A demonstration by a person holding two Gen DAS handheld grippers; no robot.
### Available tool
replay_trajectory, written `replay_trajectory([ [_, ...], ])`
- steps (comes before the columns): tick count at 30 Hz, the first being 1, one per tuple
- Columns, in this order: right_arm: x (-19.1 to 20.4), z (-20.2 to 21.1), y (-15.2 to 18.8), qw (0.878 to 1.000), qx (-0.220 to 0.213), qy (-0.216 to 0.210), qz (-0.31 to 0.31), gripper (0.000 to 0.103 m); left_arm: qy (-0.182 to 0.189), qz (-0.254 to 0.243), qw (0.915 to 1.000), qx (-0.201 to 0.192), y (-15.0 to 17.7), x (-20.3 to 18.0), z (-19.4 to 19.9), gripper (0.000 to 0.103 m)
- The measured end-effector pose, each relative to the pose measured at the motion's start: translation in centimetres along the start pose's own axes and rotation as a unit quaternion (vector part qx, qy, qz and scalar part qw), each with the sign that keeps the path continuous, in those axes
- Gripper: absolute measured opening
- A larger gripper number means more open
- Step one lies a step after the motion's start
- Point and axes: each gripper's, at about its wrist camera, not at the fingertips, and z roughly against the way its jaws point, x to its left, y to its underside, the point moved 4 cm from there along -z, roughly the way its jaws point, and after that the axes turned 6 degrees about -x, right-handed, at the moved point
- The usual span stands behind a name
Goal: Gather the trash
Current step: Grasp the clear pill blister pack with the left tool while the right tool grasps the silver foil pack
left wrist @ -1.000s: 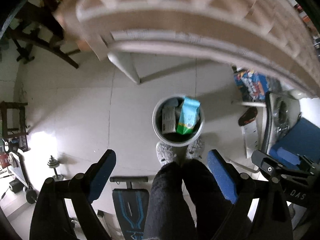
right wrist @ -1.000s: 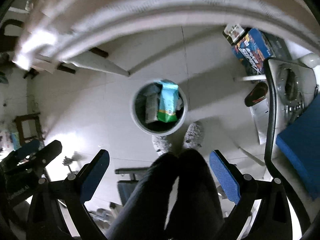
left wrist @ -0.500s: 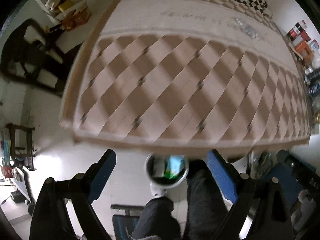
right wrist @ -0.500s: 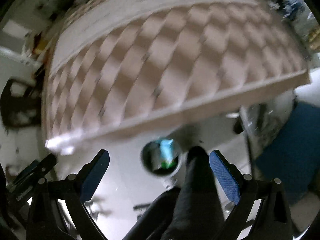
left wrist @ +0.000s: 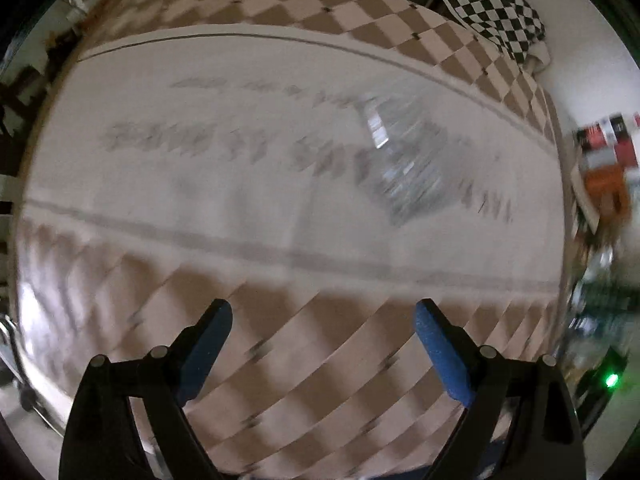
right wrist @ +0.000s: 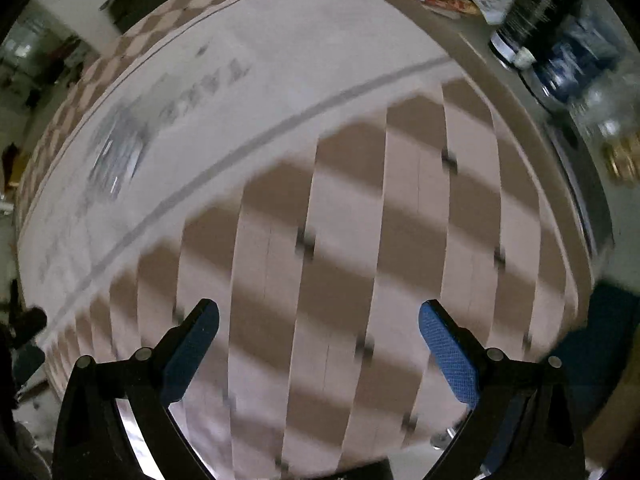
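The left gripper hangs over the table with its blue-padded fingers spread wide and nothing between them. The right gripper is the same, spread wide and empty, above the near part of the table.

Under both lies a tablecloth with a brown-and-cream woven check along the edges and a pale middle band carrying blurred grey lettering. On that pale band, ahead and a little to the right of the left gripper, lies a clear crumpled plastic bottle, well apart from the fingers; the right camera shows it as a smeared shape far off to its left.

At the far end of the table sits a black-and-white checkered board. Along the table's right side stands a blurred clutter of bottles and boxes.
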Motion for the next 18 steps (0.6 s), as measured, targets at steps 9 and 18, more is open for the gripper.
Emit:
replay_trajectory([
  [9,0.2,-3.8,-10.5,1.000,-0.005,0.027,-0.014,0.101,-0.011,0.046,0.9974,0.055,-6.1,-5.2,-7.2,0.085],
  [18,1.7,-4.4,-14.3,1.000,0.000,0.014,0.009,0.101,-0.023,0.023,0.9994,0.007,-5.0,-4.1,-5.0,0.055],
])
